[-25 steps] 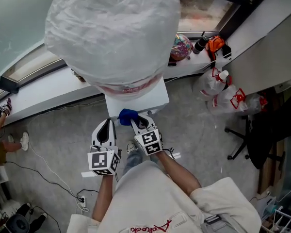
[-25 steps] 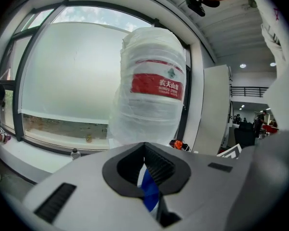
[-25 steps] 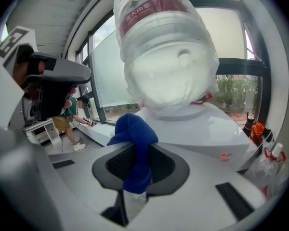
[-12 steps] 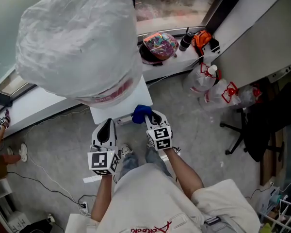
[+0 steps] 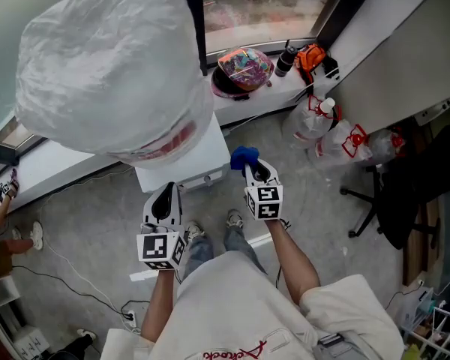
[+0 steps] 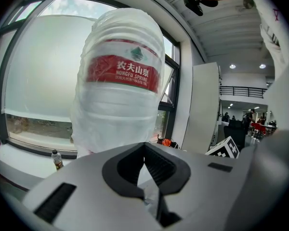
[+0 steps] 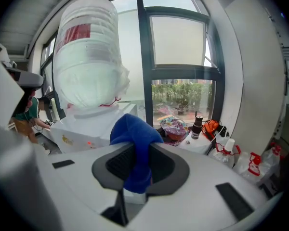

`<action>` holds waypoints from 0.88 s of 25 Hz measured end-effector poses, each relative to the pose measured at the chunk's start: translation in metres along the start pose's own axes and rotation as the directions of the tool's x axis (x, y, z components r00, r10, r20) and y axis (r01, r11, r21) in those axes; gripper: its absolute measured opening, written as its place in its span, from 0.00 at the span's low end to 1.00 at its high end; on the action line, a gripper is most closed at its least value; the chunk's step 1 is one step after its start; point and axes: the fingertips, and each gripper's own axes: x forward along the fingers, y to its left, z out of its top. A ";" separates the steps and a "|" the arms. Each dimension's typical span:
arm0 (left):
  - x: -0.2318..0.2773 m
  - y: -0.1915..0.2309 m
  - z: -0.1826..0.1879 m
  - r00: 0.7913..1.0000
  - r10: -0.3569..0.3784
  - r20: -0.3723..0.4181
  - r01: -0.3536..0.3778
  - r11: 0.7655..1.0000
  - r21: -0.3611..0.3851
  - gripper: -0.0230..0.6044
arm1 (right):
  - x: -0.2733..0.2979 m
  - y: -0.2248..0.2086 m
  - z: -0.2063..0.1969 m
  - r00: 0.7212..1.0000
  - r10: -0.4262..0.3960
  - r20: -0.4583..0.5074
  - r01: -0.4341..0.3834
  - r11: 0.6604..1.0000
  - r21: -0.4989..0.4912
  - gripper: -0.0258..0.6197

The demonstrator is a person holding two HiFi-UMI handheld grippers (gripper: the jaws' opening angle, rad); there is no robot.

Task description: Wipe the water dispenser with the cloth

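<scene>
In the head view, the white water dispenser [image 5: 186, 160] stands on a grey floor [image 5: 97, 216] against a window sill [image 5: 60, 160]. It carries a large water bottle [image 5: 109, 66] wrapped in clear plastic. The left gripper [image 5: 164, 193] is held just in front of the dispenser's near edge. The right gripper [image 5: 252, 168] sits off the dispenser's right corner, with a blue cloth [image 5: 244, 156] bunched at its tips. On the sill to the right are a colourful bag [image 5: 244, 66] and an orange item [image 5: 312, 55]. Spray bottles [image 5: 328, 118] stand on the floor below them, and a black office chair [image 5: 405, 193] is further right.

In the left gripper view, the left gripper [image 6: 145, 179] has its jaws closed together with nothing between them. It points up at the water bottle [image 6: 120, 95], whose red label reads "NONGFU SPRING". A small bottle [image 6: 56, 159] stands on the sill at the left.

In the right gripper view, the right gripper [image 7: 135, 174] has its jaws clamped on the cloth [image 7: 134, 138], which bulges above them and hangs down between them. The water dispenser [image 7: 89, 126] lies just beyond and to the left, and whether the cloth touches it cannot be told. The colourful bag [image 7: 171, 127] and a dark bottle [image 7: 197, 124] sit on the sill ahead.
</scene>
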 end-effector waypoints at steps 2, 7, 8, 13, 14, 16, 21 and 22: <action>-0.002 0.002 0.000 1.000 0.000 0.003 0.000 1.000 -0.005 0.05 | -0.006 0.005 0.004 1.000 0.004 0.008 -0.004 1.000 -0.004 0.16; -0.015 0.013 -0.001 1.000 0.020 0.020 -0.020 1.000 -0.018 0.05 | -0.026 0.056 0.000 0.997 0.082 0.006 -0.082 0.996 -0.031 0.16; -0.018 0.017 0.000 0.999 0.027 0.023 -0.026 0.999 -0.021 0.05 | -0.030 0.074 -0.004 0.993 0.114 0.000 -0.114 0.993 -0.039 0.16; -0.042 0.041 -0.002 0.997 0.077 0.027 -0.076 0.997 -0.033 0.05 | -0.041 0.173 -0.028 0.952 0.299 -0.056 -0.303 0.951 -0.066 0.16; -0.047 0.047 -0.003 0.995 0.092 0.027 -0.090 0.995 -0.038 0.05 | -0.042 0.194 -0.031 0.939 0.338 -0.067 -0.343 0.936 -0.075 0.16; -0.059 0.061 -0.005 0.992 0.120 0.028 -0.118 0.992 -0.047 0.05 | -0.043 0.236 -0.032 0.908 0.412 -0.079 -0.418 0.903 -0.096 0.16; -0.088 0.096 -0.010 0.981 0.189 0.032 -0.187 0.980 -0.069 0.05 | -0.044 0.316 -0.003 0.841 0.540 -0.035 -0.540 0.832 -0.131 0.16; -0.093 0.103 -0.011 0.978 0.205 0.033 -0.202 0.977 -0.075 0.05 | -0.042 0.327 0.006 0.831 0.556 -0.017 -0.553 0.822 -0.136 0.16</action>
